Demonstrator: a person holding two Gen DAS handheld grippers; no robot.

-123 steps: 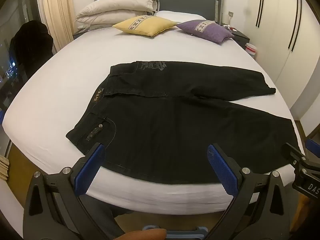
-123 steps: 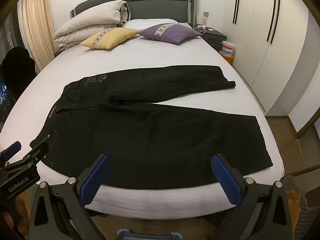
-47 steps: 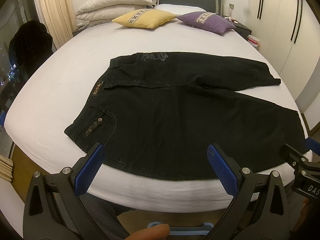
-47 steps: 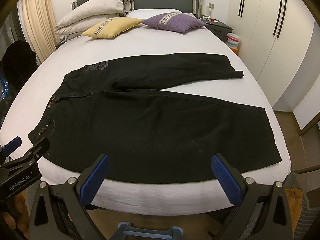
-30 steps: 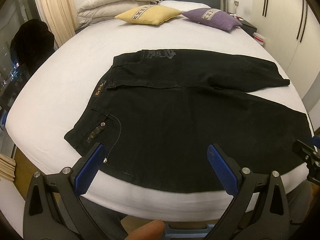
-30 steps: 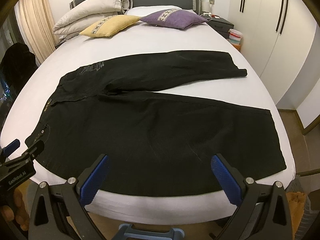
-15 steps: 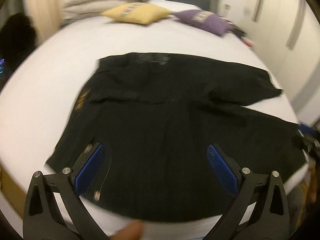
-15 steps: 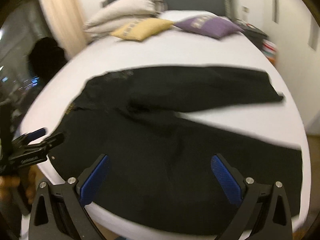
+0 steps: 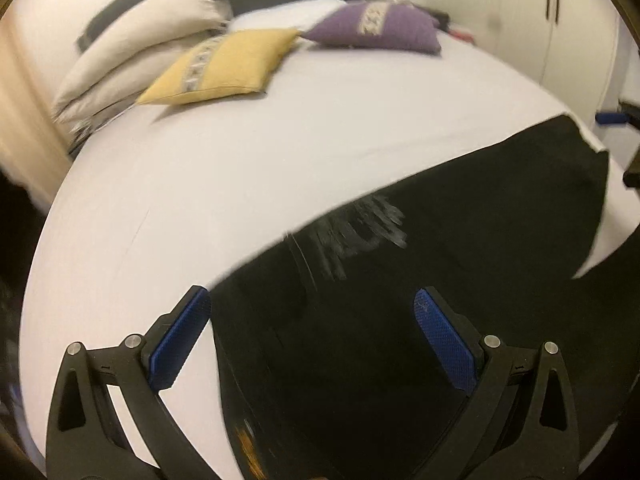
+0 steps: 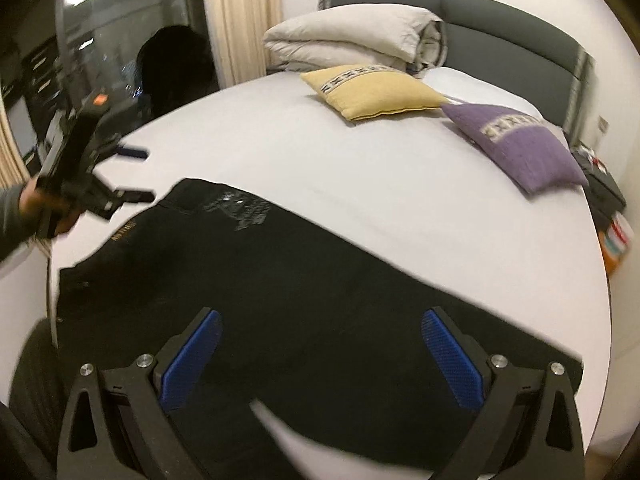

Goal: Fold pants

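The black pants [image 10: 280, 280] lie spread flat across the foot half of the bed [image 10: 360, 176], waistband toward the bed's left edge and the legs running toward its right edge, with nothing yet folded over, so the task appears to be at its opening step: both tools reaching for the far leg to carry it onto the near one. The left gripper [image 9: 312, 336] hovers over the waist end with its jaws spread wide and nothing between them, one blue pad over bare sheet and the other over dark cloth near the pale printed patch [image 9: 360, 232]; the right-wrist view shows the same tool, wide apart, beside the waistband corner. The right gripper [image 10: 320, 356] is likewise wide and empty, poised over the middle of the legs near the foot edge. The next move probably calls for the left tool to close on the far waistband corner while the right tool takes the far leg further toward its hem, both pinching only the top layer's edge, then drawing it toward the foot edge so the legs stack evenly. The far edge of the pants borders a broad stretch of bare sheet, which leaves free room for the lift; the yellow cushion [image 10: 372, 92], purple cushion [image 10: 516, 144] and the stacked pillows [image 10: 348, 36] sit well apart at the head end. Both views are blurred by motion, so the exact seam lines cannot be told.
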